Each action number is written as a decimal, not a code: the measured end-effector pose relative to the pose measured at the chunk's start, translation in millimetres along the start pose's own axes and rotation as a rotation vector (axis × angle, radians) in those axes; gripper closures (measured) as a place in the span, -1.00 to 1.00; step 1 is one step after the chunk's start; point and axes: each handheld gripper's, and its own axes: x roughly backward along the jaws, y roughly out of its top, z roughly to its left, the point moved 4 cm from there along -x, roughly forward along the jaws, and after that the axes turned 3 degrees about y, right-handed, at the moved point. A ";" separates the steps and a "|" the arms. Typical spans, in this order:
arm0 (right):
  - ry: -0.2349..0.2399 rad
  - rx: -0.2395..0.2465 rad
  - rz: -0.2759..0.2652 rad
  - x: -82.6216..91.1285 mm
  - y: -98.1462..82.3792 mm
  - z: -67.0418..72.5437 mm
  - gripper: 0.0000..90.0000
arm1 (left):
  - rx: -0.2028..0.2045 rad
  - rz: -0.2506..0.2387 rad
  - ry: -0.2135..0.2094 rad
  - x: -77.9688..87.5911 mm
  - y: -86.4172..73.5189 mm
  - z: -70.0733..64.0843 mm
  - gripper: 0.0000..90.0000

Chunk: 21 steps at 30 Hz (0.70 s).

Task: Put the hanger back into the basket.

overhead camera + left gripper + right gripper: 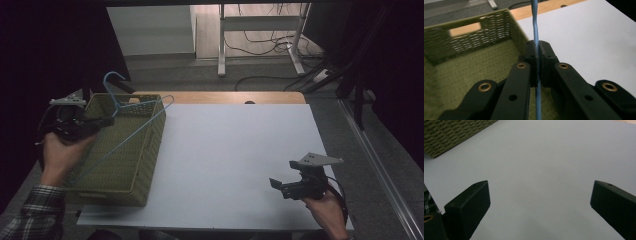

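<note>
A light blue wire hanger (pixel 136 131) lies slanted over the green woven basket (pixel 150 150) at the table's left, its hook (pixel 114 76) sticking up past the far rim. My left gripper (pixel 110 120) is shut on the hanger's wire near the neck. In the left gripper view the wire (pixel 535 25) runs straight up between the closed jaws of the left gripper (pixel 538 50), above the basket's inside (pixel 474 65). My right gripper (pixel 278 187) hovers low at the front right of the table, open, nothing between its jaws (pixel 540 187).
The white tabletop (pixel 235 160) stretches between the basket and the right hand. A wooden strip (pixel 225 97) borders its far edge. Beyond it stand a desk frame (pixel 222 45) and floor cables (pixel 260 80). The basket's corner (pixel 454 132) shows in the right gripper view.
</note>
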 end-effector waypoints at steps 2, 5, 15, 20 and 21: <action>-0.011 -0.002 0.000 0.7 -3.7 -2.1 -0.95 | 0.017 -0.017 0.016 6.8 -3.2 9.1 0.94; -0.020 -0.011 0.008 0.4 -10.1 -4.7 -0.95 | 0.040 -0.032 0.043 14.5 -8.4 21.8 0.94; -0.039 -0.006 0.046 -1.8 -22.9 -9.9 -0.95 | 0.084 -0.036 0.095 12.4 -28.9 54.0 0.95; -0.043 -0.001 0.062 -4.3 -24.9 -10.0 -0.95 | 0.075 -0.047 0.080 0.3 -29.7 57.4 0.94; -0.043 -0.001 0.063 -4.5 -25.0 -10.0 -0.95 | 0.071 -0.050 0.075 -2.8 -29.0 57.5 0.95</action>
